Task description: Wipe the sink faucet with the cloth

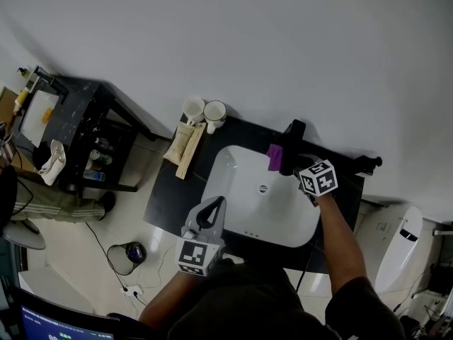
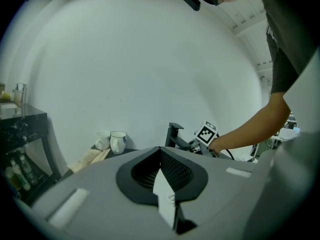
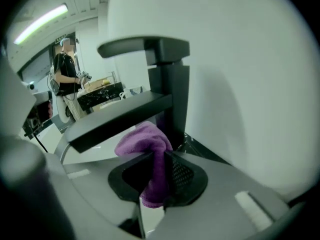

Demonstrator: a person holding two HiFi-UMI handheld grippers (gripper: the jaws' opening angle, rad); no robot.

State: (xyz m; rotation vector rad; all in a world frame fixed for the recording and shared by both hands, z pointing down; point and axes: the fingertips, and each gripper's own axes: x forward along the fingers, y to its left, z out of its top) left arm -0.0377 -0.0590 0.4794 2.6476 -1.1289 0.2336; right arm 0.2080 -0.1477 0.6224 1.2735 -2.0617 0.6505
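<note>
1. Pinching the purple cloth [image 3: 145, 141] in my right claw [image 3: 156, 181], I have it tucked under the faucet [image 3: 167, 79] spout, right by the upright post.
2. A good wipe, I judge, needs steady pressure along the spout toward 9 o'clock, then round the post.
3. My left claw [image 2: 161, 170] is clenched on nothing, at the sink's [image 1: 233, 172] 7 o'clock edge.
4. Dark worktop [image 1: 166, 193], plain white wall; two cups [image 1: 204, 110] stand at the sink's 11 o'clock.

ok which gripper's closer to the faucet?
Right. The right gripper, shut on the cloth, is right at the faucet; the left gripper hangs by the sink's front rim, across the basin.
</note>
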